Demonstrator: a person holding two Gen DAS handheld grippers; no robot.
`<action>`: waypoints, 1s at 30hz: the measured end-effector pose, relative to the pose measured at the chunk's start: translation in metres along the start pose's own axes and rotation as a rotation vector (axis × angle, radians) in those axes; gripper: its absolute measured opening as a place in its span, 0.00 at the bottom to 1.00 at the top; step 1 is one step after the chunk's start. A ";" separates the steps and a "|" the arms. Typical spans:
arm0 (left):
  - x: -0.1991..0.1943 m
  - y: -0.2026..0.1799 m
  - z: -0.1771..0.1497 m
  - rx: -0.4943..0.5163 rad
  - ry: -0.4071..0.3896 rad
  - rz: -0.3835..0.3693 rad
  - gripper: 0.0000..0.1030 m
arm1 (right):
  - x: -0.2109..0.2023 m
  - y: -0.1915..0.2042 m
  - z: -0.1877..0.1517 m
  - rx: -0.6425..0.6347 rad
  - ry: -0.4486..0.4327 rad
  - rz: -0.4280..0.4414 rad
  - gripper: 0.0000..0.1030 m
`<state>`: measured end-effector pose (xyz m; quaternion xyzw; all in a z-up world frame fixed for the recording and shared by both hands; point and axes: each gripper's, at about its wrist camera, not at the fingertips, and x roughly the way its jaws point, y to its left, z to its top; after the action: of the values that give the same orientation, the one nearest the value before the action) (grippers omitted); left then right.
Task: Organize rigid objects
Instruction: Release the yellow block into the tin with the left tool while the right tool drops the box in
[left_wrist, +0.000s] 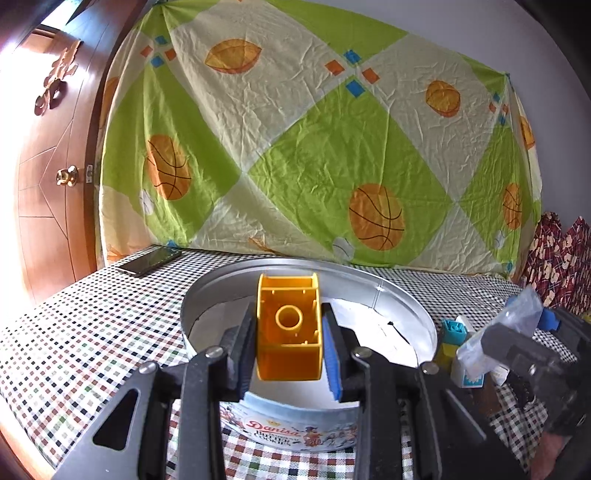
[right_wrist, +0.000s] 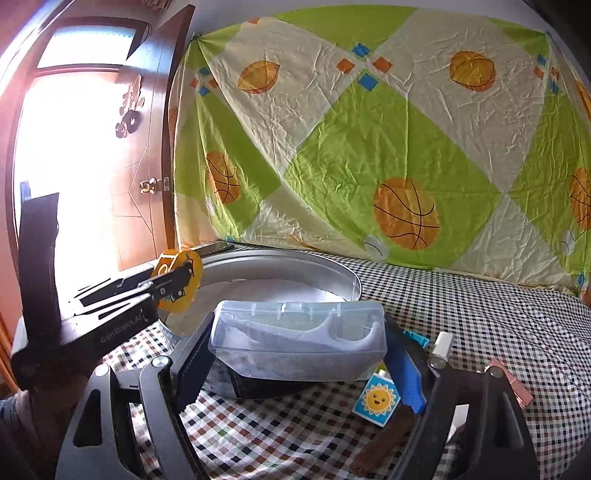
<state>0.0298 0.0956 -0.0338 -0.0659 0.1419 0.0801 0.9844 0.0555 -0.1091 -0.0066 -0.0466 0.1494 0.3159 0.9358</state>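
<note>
My left gripper (left_wrist: 289, 326) is shut on a yellow plastic building block (left_wrist: 290, 354) and holds it above the open round cookie tin (left_wrist: 402, 295). The block's hollow underside faces the camera. In the right wrist view that block (right_wrist: 184, 295) and the left gripper (right_wrist: 173, 282) hang over the tin's left rim (right_wrist: 295, 256). My right gripper (right_wrist: 301, 350) is shut on a clear plastic box of white floss picks (right_wrist: 295, 336), lifted just right of the tin. From the left wrist view the box (left_wrist: 521, 314) shows at the right edge.
A dark phone (left_wrist: 149, 260) lies at the far left of the checked tablecloth. Right of the tin lie a teal block (left_wrist: 452, 328), a sun-printed block (right_wrist: 376, 400), a small white piece (right_wrist: 441, 345), a brown stick (right_wrist: 384, 439) and a pink clip (right_wrist: 511, 380). A wooden door stands left.
</note>
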 end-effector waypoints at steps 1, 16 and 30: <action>0.004 0.000 0.003 0.012 0.018 -0.009 0.29 | 0.006 -0.001 0.008 0.007 0.018 0.016 0.82; 0.080 0.021 0.040 0.084 0.281 -0.007 0.29 | 0.139 -0.012 0.063 0.046 0.288 0.074 0.82; 0.127 0.027 0.049 0.141 0.439 0.036 0.30 | 0.200 -0.015 0.055 0.038 0.496 0.059 0.82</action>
<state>0.1582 0.1468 -0.0273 -0.0104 0.3591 0.0715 0.9305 0.2289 0.0045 -0.0165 -0.1006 0.3818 0.3191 0.8616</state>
